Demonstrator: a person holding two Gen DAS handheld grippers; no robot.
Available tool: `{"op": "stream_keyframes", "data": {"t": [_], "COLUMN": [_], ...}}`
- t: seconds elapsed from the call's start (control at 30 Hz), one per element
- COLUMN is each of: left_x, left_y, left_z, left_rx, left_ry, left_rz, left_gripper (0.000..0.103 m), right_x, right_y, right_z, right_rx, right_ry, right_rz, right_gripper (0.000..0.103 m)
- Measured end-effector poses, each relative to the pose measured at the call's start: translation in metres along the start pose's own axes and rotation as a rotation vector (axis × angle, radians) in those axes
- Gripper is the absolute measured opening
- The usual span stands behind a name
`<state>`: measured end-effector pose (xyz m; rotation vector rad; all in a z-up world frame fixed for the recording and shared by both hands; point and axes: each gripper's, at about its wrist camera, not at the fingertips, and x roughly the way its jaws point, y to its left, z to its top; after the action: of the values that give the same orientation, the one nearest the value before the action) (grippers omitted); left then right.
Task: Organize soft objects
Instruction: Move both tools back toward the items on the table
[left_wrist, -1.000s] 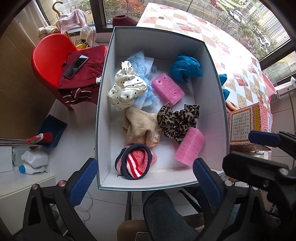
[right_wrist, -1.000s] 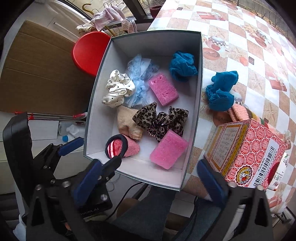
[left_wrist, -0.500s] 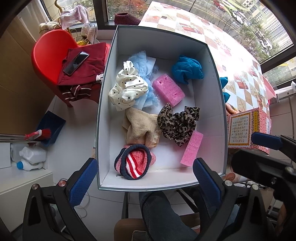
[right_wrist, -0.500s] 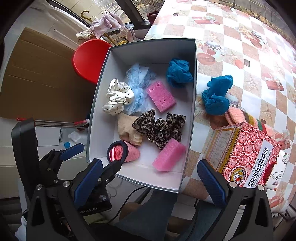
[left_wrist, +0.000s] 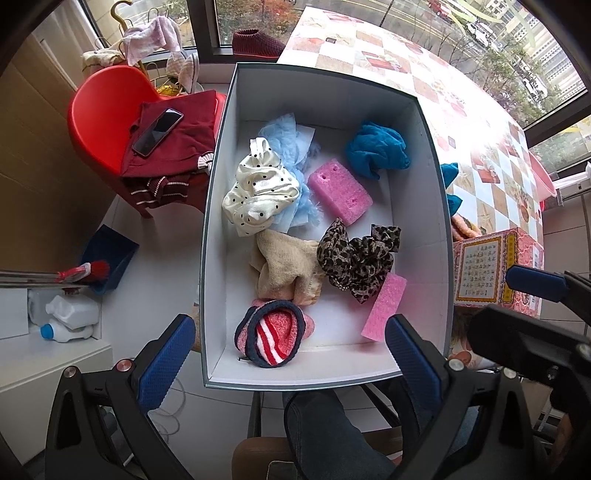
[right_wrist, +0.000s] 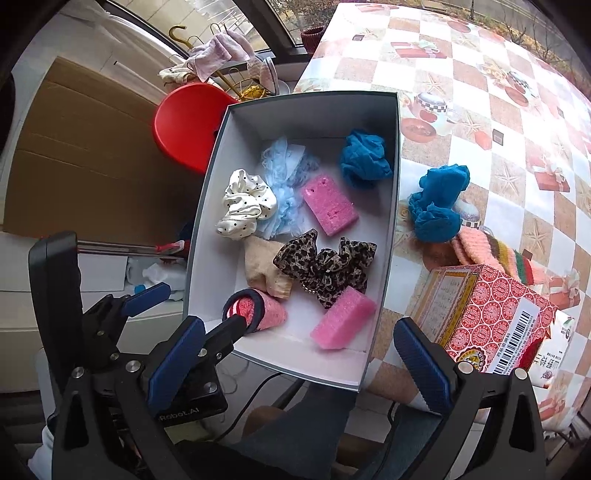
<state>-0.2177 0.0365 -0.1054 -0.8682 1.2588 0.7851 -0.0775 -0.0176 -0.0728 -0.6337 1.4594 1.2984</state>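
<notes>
Reaching next for what lies outside the box (right_wrist: 380, 266) looks the riskier part: the teal crumpled cloth (right_wrist: 437, 201) and the striped knit piece (right_wrist: 491, 254) sit on the checked tablecloth (right_wrist: 480, 92) at about three o'clock from the box, close against the red printed carton (right_wrist: 491, 306). A wide grab there could snag the slick tablecloth or nudge the carton, I judge, and loose fabric may slip from smooth pads.

Going left to right inside the box: a cream satin scrunchie with black dots (left_wrist: 258, 192) at nine o'clock, glossy and gathered; pale blue frilly tulle (left_wrist: 291, 147) under it; a beige ribbed sock (left_wrist: 284, 269), limp and folded; a red-and-white striped knit item with a navy rim (left_wrist: 273, 332) at six o'clock; a pink foam block with two holes (left_wrist: 340, 192) near centre; a leopard-print scrunchie (left_wrist: 354, 262), ruffled; a second pink foam block (left_wrist: 384, 306) tipped on edge at five o'clock, likely to topple if bumped; a teal bundle (left_wrist: 376, 151) at one o'clock.

Both tools hang above the near edge. The left gripper (left_wrist: 288, 350) has its jaws wide apart and empty; the right gripper (right_wrist: 299, 354) likewise stands spread, holding nothing.
</notes>
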Motion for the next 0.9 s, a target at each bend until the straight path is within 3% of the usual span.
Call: {"op": "stream_keyframes", "data": {"t": [0.2, 0.67, 0.9], "left_x": [0.007, -0.004, -0.015], "left_y": [-0.007, -0.012, -0.033], "left_z": [-0.001, 0.009, 0.032], "left_rx": [0.006, 0.000, 0.052], "left_ry": [0.031, 0.011, 0.017], "left_rz": [-0.003, 0.034, -0.005], "left_gripper": [0.102, 0.102, 0.102], "right_x": [0.003, -0.010, -0.031], "right_y": [-0.005, -0.003, -0.024], "right_z": [-0.002, 0.008, 0.016], "right_rx": [-0.003, -0.038, 0.012], "right_ry": [0.019, -0.015, -0.044], "right_rz": [0.003, 0.034, 0.090], "right_gripper": [0.103, 0.103, 0.103]}}
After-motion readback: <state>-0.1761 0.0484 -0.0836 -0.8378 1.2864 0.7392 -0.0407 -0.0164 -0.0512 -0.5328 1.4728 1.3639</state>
